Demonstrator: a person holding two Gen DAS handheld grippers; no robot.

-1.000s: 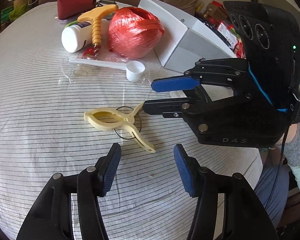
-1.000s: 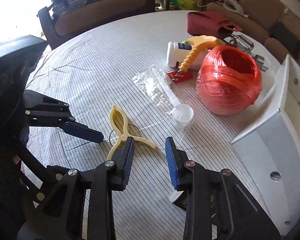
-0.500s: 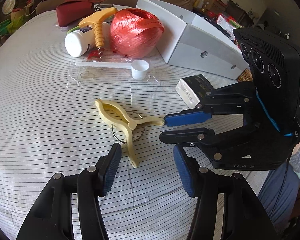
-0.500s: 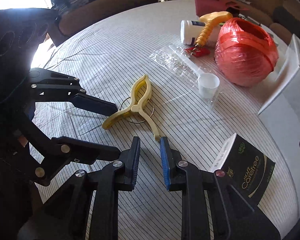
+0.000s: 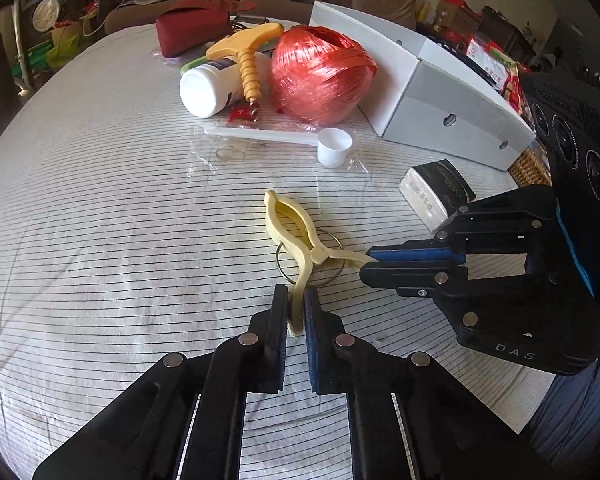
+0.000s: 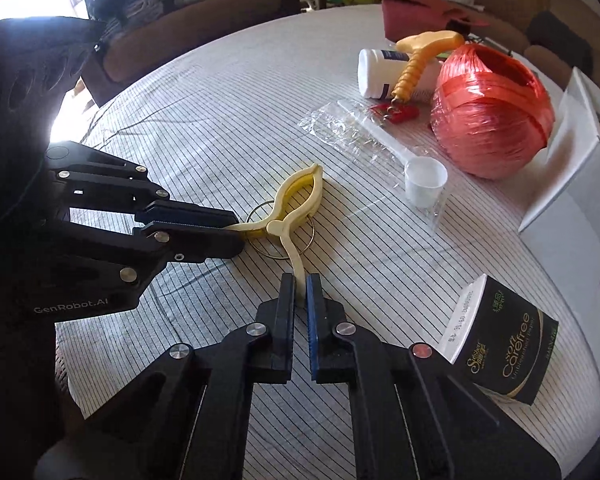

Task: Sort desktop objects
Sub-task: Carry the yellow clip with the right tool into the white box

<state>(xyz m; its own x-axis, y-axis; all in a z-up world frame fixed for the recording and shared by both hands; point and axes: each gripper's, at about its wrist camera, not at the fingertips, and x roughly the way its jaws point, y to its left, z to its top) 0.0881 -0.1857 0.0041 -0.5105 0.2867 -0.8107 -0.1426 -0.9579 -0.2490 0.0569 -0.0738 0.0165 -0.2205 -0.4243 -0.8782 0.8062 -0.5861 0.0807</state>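
Note:
A pale yellow plastic clip (image 5: 288, 220) (image 6: 300, 196) lies on the striped tablecloth with a thin metal ring (image 5: 283, 264) under its hinge. My left gripper (image 5: 296, 300) (image 6: 232, 228) is closing hard on one of the clip's two handles, and its pads press on that handle. My right gripper (image 6: 300, 284) (image 5: 366, 262) is clamped on the other handle, coming in from the side. The two handles splay apart between the grippers. The clip's mouth points away toward the cluttered far side.
Beyond the clip are a white scoop in a clear bag (image 5: 334, 152), a red twine ball (image 5: 320, 72), a white bottle (image 5: 212, 88), a yellow-handled corkscrew (image 5: 248, 64) and a red pouch (image 5: 192, 28). A white box (image 5: 440, 108) and a black tissue pack (image 6: 500, 340) sit to the right.
Both grippers closed from open onto the clip's handles. The clip swung round on the cloth, so one handle now points at each gripper. The right gripper came lower and nearer.

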